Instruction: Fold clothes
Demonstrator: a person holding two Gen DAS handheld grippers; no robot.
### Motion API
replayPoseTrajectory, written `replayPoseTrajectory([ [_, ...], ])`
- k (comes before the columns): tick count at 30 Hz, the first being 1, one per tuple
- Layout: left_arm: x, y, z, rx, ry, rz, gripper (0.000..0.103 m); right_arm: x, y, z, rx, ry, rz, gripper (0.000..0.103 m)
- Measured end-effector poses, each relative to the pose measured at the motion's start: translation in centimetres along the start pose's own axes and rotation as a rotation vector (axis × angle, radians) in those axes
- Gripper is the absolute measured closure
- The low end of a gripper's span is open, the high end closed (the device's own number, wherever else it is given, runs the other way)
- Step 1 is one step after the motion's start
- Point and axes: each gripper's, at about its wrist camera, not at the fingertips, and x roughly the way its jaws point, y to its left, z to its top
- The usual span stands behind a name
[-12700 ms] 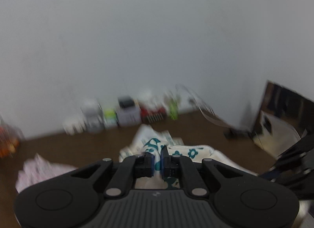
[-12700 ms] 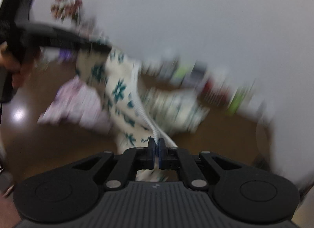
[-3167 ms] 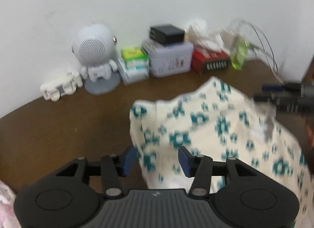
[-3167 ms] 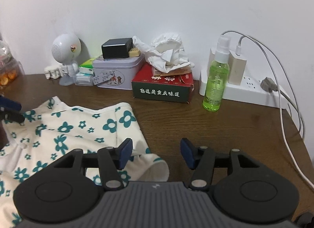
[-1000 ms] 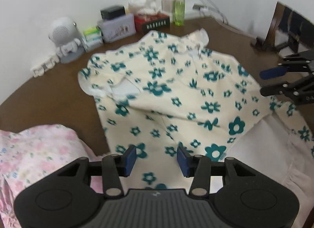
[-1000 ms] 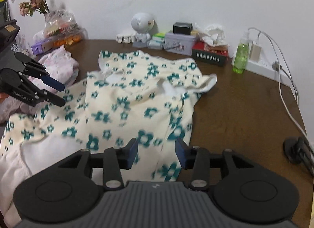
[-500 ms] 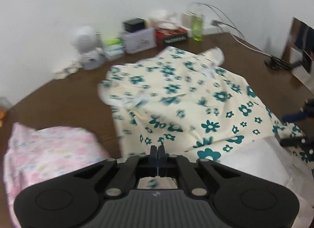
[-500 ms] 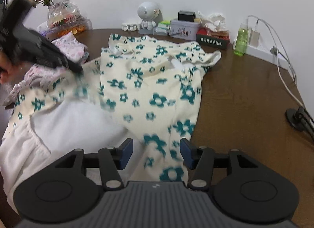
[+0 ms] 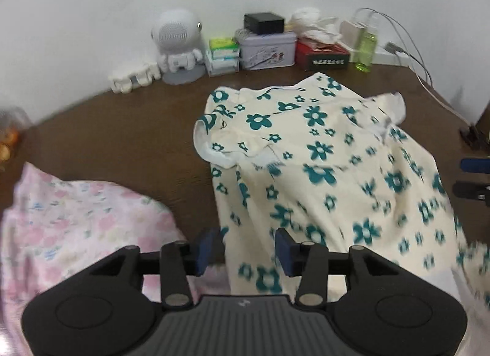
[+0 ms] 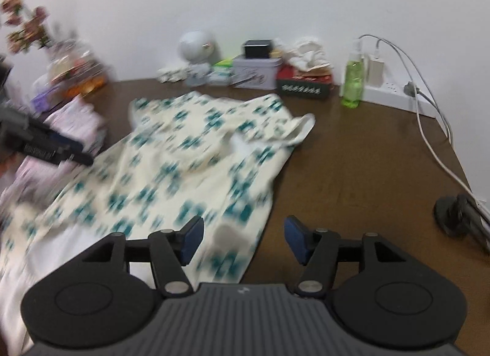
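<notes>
A cream garment with teal flowers lies spread on the brown table; it also shows in the right wrist view. My left gripper is open, its jaws over the garment's near left edge, holding nothing. My right gripper is open over the garment's near right edge, holding nothing. The left gripper also appears at the left of the right wrist view. The right gripper's fingertips show at the right edge of the left wrist view.
A pink floral garment lies left of the cream one. Along the wall stand a white robot figure, a tin box, a red box, a green bottle and a power strip with cables. A black clamp sits at right.
My left gripper was shut half a second ago and is now open. Both grippers have moved forward over the garment, which lies more folded toward the wall.
</notes>
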Motion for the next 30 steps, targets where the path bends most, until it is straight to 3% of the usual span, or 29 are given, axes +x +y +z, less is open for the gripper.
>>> replayPoseTrajectory([
  [6, 3.3, 1.6, 1.0, -0.038, 0.03, -0.045, 0.065, 5.0, -0.4, 2.5, 0.012, 0.043, -0.016, 0.049],
  [7, 3.5, 1.7, 1.0, -0.039, 0.028, -0.055, 0.077, 5.6, -0.5, 2.6, 0.018, 0.047, -0.021, 0.049],
  [8, 3.7, 1.7, 1.1, -0.033, 0.014, -0.063, 0.099, 6.0, -0.6, 2.6, 0.027, 0.051, -0.021, 0.05],
  [9, 3.6, 1.7, 1.1, -0.023, 0.008, -0.075, 0.1, 6.4, -0.8, 2.6, 0.037, 0.056, -0.021, 0.053],
  [12, 2.9, 1.0, 1.1, 0.029, -0.031, -0.054, 0.1, 7.3, -1.2, 2.3, 0.07, 0.076, 0.005, 0.098],
  [16, 1.4, 1.5, 1.3, 0.034, -0.072, -0.057, 0.1, 6.9, -1.7, 2.3, 0.075, 0.07, -0.016, 0.099],
  [20, 1.2, 2.2, 1.3, -0.019, -0.061, -0.056, 0.084, 6.7, -1.9, 2.6, 0.078, 0.072, -0.023, 0.096],
  [22, 0.8, 2.7, 1.3, -0.05, -0.081, -0.082, 0.074, 6.5, -2.0, 2.4, 0.098, 0.069, -0.009, 0.083],
  [24, 0.5, 2.9, 1.3, -0.063, -0.097, -0.108, 0.076, 5.9, -2.2, 2.2, 0.109, 0.053, -0.007, 0.075],
  [30, 2.4, 1.8, 1.6, -0.017, -0.046, -0.119, 0.081, 5.8, -2.8, 2.0, 0.135, 0.043, -0.006, 0.075],
])
